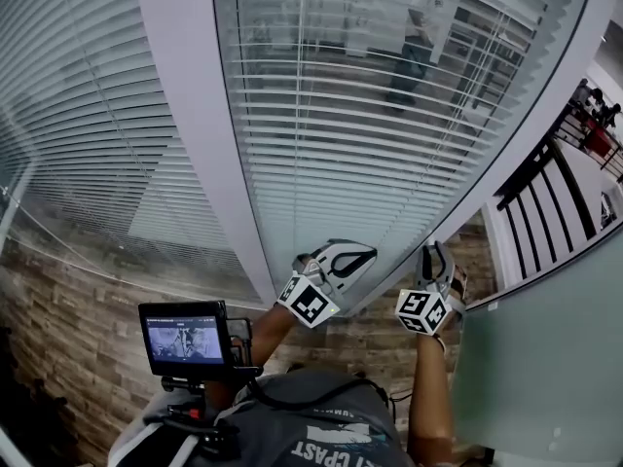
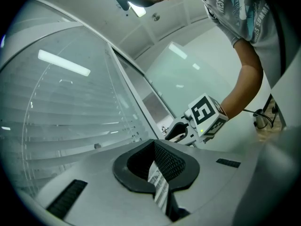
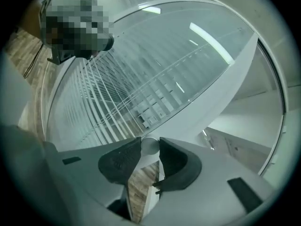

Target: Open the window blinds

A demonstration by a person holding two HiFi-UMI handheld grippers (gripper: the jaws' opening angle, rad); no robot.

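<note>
Closed, at the right gripper [image 3: 150, 150], on a small white round knob [image 3: 150, 145]: pinched only at the very tips of the two dark pads, one pad against each side. Nothing else between those jaws. Directly behind the knob, the white window frame [image 3: 221, 93], running up and away from the tips. Past that, up and to the left of the jaws, the blinds [image 3: 141, 84] behind glass, let down over the whole pane, with slats tilted enough to see through in part. Not yet opened, by the look of it.

Near that tool, on its left, the left gripper [image 2: 154, 145]: jaws brought together at the tips, nothing between them. Pointed at the same lower stretch of frame and touching nothing visible. Below both tools, a brick wall [image 1: 78, 290] under the sill.

Likely to slip: gripped so far out on the pads, on something smooth and round, and so apt to pop free at the first tug. More so if pulled at an angle to the frame rather than along it. Could also bind if forced sideways, and pressing harder against a jam risks straining the linkage to the slats. Hard to tell from here whether meant to slide or to turn, so a wrong guess would probably cost the grip. Worth watching the idle left tool as well: near enough to the glass and to its neighbour to knock either on a sudden release.
</note>
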